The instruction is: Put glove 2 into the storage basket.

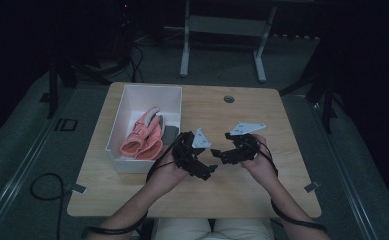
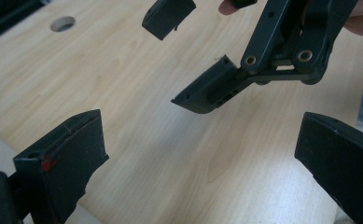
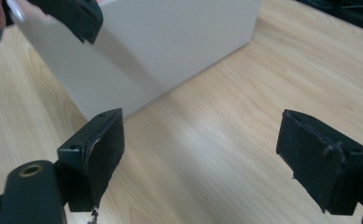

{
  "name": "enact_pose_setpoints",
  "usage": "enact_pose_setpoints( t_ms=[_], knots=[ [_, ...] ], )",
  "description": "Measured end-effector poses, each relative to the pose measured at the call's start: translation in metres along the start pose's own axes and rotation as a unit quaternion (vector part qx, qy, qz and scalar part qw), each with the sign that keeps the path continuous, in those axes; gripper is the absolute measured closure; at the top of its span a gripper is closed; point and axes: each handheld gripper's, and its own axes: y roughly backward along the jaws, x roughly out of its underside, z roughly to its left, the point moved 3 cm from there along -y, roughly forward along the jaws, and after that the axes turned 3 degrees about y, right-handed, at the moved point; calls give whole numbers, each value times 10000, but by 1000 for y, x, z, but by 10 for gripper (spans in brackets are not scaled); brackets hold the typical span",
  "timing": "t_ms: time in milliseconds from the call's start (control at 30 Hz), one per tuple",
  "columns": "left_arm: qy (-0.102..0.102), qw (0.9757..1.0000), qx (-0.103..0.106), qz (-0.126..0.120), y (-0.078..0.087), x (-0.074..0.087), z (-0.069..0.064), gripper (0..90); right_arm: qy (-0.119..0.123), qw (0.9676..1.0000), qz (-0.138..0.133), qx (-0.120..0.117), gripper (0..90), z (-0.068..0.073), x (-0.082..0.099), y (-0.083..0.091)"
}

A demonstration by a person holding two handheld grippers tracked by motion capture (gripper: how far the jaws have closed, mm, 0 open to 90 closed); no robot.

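I hold both grippers over the middle of the wooden table (image 1: 242, 190), tips facing each other and close together. My left gripper (image 1: 207, 168) is open; in the left gripper view its jaws (image 2: 200, 158) stand wide apart over bare wood with nothing between them. My right gripper (image 1: 219, 156) is open too, its jaws (image 3: 209, 154) spread over the tabletop and empty. The right gripper (image 2: 170, 60) hangs open just ahead in the left gripper view. One finger of the left gripper (image 3: 72, 16) shows at the top left of the right gripper view.
A white box (image 1: 127, 100) stands on the left part of the table, holding pink gloves (image 1: 144, 137) and a small grey object (image 1: 169, 132). Its side wall (image 3: 170, 42) is close ahead of the right gripper. A cable hole (image 1: 229, 99) sits near the far edge.
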Motion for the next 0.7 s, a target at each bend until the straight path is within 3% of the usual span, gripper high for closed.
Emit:
enact_pose_setpoints(
  t_ms=[100, 500, 700],
  knots=[
    [-62, 9999, 112, -44, -7, 6, -9, 15, -9, 10000, 40, 56, 151, 0, 17, -1],
    [-246, 9982, 527, 153, -40, 33, -38, 15, -38, 9997, 244, 89, 151, 1, 52, -14],
    [-331, 9979, 524, 202, -50, 46, -44, 15, -35, 9994, 331, 88, 151, 5, 65, -21]
  ],
)
